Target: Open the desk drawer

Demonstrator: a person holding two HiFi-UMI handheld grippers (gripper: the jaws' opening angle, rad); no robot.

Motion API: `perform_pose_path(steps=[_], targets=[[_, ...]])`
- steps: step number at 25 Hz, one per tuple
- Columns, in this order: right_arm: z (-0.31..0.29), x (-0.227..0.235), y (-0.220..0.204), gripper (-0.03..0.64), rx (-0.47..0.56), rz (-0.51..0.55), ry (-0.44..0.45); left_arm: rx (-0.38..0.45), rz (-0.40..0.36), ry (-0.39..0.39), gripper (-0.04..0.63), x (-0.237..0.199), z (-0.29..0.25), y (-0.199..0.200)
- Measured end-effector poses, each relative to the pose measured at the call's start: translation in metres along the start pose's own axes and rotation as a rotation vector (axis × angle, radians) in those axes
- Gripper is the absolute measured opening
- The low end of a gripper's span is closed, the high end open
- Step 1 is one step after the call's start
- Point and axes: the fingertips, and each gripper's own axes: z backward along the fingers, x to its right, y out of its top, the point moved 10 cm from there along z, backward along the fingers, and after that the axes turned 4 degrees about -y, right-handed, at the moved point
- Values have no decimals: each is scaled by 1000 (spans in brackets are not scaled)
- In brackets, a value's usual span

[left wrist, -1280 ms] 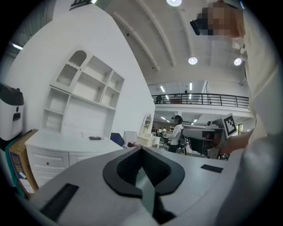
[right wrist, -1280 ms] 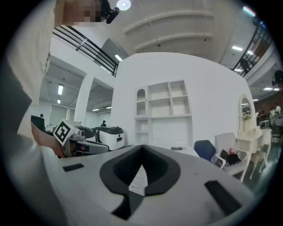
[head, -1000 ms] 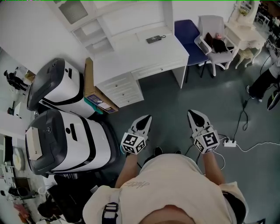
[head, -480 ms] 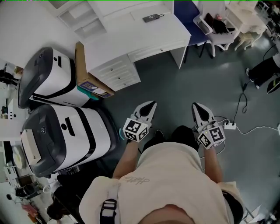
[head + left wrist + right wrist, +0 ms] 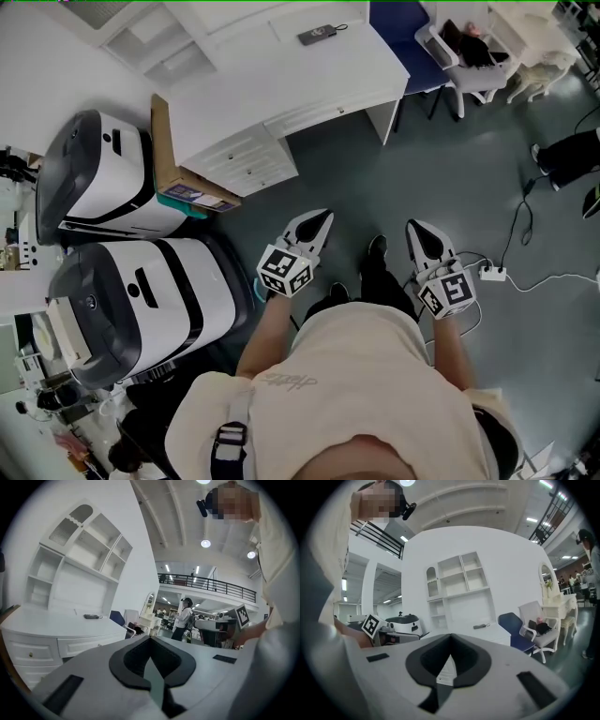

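Observation:
The white desk stands at the top of the head view, well ahead of both grippers. A long shallow drawer sits under its top, and a stack of small drawers at its left end. All drawers look closed. My left gripper and right gripper are held side by side over the grey floor, both shut and empty, pointing toward the desk. In the left gripper view the left gripper faces the long drawer. Beyond the right gripper, the right gripper view shows the desk top.
A dark remote lies on the desk. A cardboard box leans beside the small drawers. Two large white and grey machines stand at the left. A blue chair, a white chair and a floor power strip are to the right.
The desk has slid up in the head view and looks nearer, as the person steps toward it. Both grippers travelled along, staying shut and side by side.

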Motion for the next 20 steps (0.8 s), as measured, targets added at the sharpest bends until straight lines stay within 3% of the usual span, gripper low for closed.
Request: perform_pose_path(steps=[12, 20], targets=[[-96, 132, 34, -3, 10, 41, 99, -15, -40, 59, 0, -55, -128, 54], [-151, 185, 40, -3, -26, 95, 197, -41, -20, 95, 0, -76, -189, 57]])
